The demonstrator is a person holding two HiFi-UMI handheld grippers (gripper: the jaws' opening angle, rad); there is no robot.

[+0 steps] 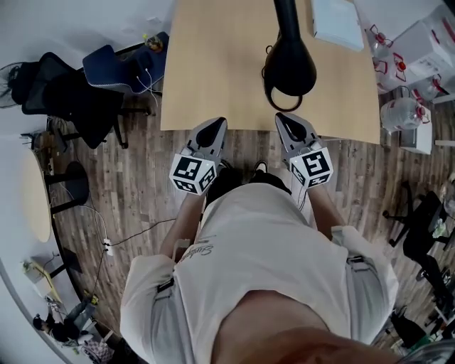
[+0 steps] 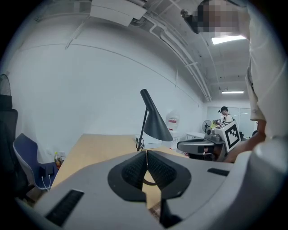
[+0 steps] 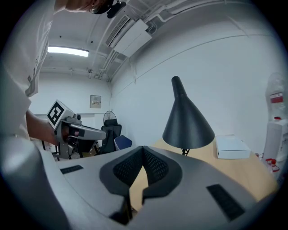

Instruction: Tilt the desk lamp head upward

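Scene: A person stands at the near edge of a light wooden table (image 1: 213, 64), a handheld gripper in each hand, both pointing toward 12 o'clock in the head view.
Desk lamp: The black desk lamp (image 1: 289, 65) stands on the table's right half, its stem running off the frame at 12 o'clock.
Lamp head: The cone-shaped shade (image 3: 186, 121) opens downward, over the table surface near the front edge.
Left gripper (image 1: 215, 124): It hovers at the table's near edge, at about 7 o'clock from the lamp head and apart from it. Its own view shows the jaws brought together, tips meeting (image 2: 146, 155), nothing between them.
Right gripper (image 1: 286, 119): It sits at 6 o'clock from the lamp head, near it but not touching. Its claw is likewise closed tip to tip (image 3: 143, 150) and holds nothing.
White box (image 1: 336, 21): It lies flat on the table at 1 o'clock from the lamp head.
Blue chair (image 1: 114, 67): It stands off the table's left side, at 9 o'clock.
Water jug (image 1: 402, 114): It rests on the floor past the table's right corner, at 3 o'clock.
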